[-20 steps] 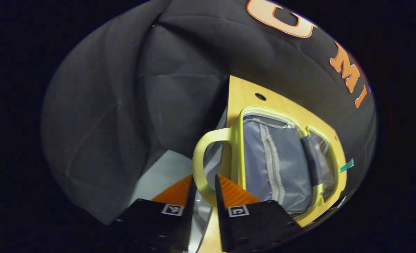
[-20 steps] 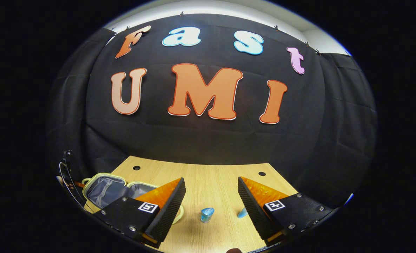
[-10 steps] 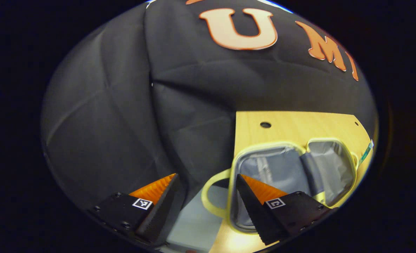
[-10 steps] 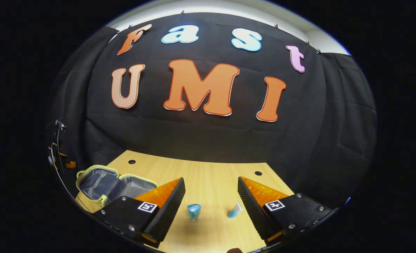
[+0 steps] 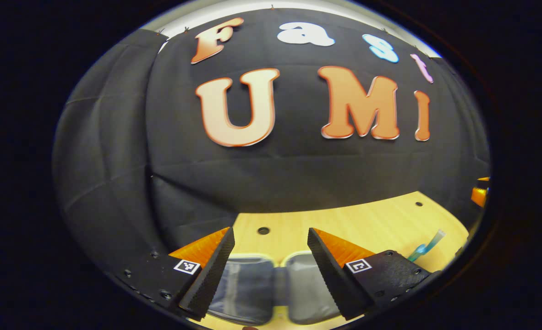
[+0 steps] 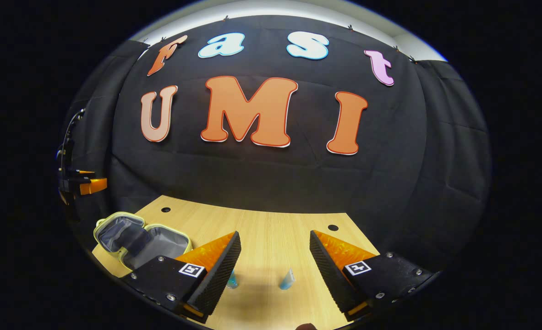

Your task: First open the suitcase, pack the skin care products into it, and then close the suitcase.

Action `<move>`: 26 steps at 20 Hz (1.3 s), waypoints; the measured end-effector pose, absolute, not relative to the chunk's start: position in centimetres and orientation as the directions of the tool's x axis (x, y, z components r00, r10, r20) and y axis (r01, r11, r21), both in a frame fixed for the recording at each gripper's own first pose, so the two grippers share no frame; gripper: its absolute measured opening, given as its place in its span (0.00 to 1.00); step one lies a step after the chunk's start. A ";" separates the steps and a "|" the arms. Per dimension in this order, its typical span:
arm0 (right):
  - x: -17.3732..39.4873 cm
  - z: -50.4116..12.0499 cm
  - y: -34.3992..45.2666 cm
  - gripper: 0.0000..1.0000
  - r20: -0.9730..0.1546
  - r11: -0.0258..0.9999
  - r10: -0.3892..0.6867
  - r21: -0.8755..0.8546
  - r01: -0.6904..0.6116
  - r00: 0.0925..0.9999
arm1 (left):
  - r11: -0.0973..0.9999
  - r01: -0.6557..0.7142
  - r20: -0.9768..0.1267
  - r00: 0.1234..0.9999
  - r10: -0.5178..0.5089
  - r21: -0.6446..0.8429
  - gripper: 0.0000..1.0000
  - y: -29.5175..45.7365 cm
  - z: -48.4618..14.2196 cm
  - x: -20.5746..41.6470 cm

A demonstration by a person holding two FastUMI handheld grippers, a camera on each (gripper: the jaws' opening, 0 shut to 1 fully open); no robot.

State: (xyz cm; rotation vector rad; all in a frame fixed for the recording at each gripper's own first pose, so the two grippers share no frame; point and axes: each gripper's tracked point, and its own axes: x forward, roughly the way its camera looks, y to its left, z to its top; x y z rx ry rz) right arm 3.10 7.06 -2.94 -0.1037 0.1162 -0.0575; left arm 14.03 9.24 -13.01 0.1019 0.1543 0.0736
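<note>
Suitcase [image 6: 140,238] open on desk [image 6: 271,238]; tube [image 6: 287,279] and bottle [image 6: 232,280] unpacked; both grippers [image 5: 271,270] [image 6: 275,270] spread, empty.

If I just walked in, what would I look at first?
Probably the open suitcase, lying flat at the left end of the wooden table with its grey lining showing and nothing packed inside. Next, two small blue skin care items, a bottle and a tube, lying on the table just ahead of the open right tongs.
</note>
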 end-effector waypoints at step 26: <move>3.7 -15.4 -8.2 0.96 -0.406 0.995 -0.069 -0.088 0.036 0.911 | 0.981 0.194 -0.429 0.888 -0.167 0.021 1.00 -26.3 -41.3 18.8</move>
